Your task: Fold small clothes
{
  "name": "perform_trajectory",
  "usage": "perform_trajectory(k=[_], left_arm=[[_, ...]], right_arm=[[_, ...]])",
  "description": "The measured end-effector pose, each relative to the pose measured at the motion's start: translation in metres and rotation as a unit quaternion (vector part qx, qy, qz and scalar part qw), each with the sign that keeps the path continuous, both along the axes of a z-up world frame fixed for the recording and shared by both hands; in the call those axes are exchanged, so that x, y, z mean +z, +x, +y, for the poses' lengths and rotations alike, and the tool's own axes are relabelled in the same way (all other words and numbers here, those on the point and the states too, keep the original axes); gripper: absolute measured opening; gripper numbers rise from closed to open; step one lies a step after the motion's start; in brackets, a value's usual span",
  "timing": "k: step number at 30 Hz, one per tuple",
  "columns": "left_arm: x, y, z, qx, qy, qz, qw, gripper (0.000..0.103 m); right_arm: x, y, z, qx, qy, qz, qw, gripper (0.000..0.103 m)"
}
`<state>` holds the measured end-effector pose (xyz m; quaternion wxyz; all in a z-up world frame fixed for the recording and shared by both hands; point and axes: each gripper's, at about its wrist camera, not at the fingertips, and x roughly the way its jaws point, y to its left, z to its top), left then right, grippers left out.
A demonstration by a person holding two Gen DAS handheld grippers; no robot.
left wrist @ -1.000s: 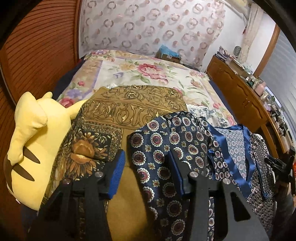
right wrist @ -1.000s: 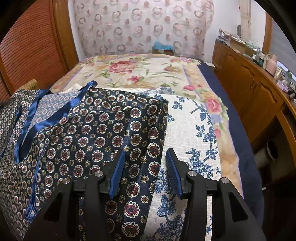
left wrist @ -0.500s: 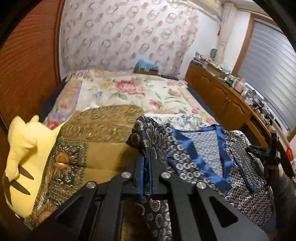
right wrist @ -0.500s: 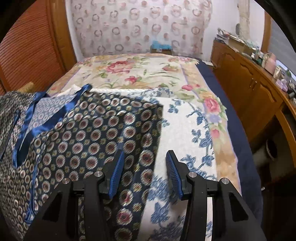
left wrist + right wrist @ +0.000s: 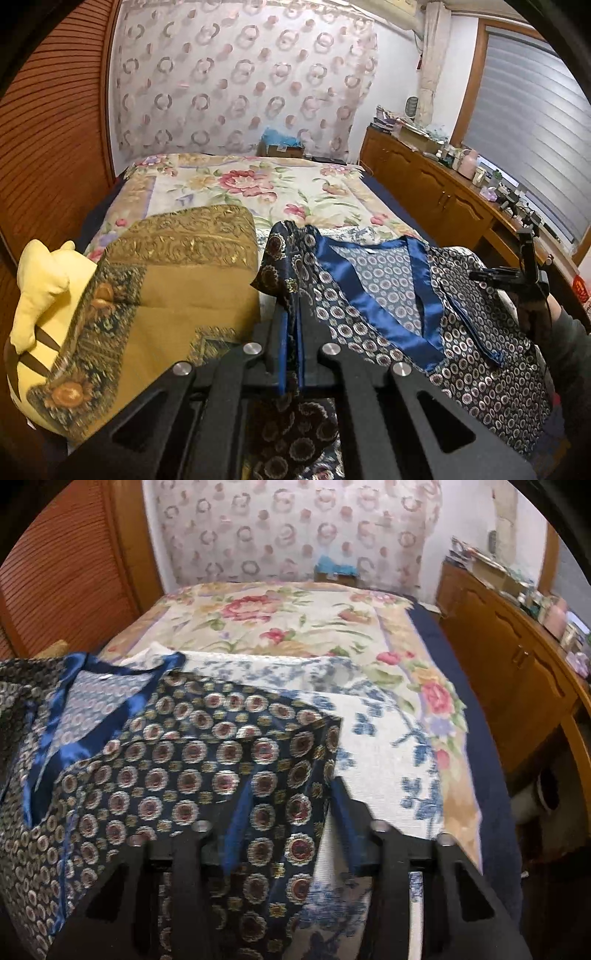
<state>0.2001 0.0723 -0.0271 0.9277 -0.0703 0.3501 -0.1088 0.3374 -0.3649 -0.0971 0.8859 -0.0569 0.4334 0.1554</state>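
The garment (image 5: 388,295) is patterned cloth with glossy satin blue trim; the bedspread (image 5: 258,184) looks matt woven. The cabinet (image 5: 424,184) is polished wood.

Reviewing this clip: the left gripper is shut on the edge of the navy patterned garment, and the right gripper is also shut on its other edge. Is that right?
Not quite. The left gripper is shut on the navy patterned garment, but the right gripper is open: in the right wrist view its blue pads stand apart, with the garment's edge lying between them, not pinched.
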Motion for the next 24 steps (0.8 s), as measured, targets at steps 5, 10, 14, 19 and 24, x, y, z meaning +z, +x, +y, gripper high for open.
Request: perform_trajectory(k=[5, 10, 14, 19, 24], left_arm=[[0.005, -0.024, -0.004, 0.004, -0.002, -0.013, 0.9999, 0.000], [0.019, -0.056, -0.004, 0.010, -0.004, -0.044, 0.9990, 0.000], [0.028, -0.086, -0.001, 0.018, 0.000, -0.070, 0.9974, 0.000], [0.029, -0.114, 0.005, 0.026, -0.005, -0.087, 0.9959, 0.000], [0.021, -0.147, 0.005, 0.029, -0.006, -0.094, 0.9952, 0.000]], right_arm=[[0.032, -0.031, 0.001, 0.017, 0.076, -0.047, 0.996, 0.003], [0.061, -0.072, 0.005, 0.029, 0.091, -0.086, 0.992, 0.002], [0.078, -0.102, 0.009, 0.038, 0.088, -0.113, 0.989, 0.002], [0.093, -0.138, 0.007, 0.046, 0.098, -0.140, 0.984, 0.002], [0.091, -0.177, -0.001, 0.046, 0.097, -0.145, 0.984, 0.002]])
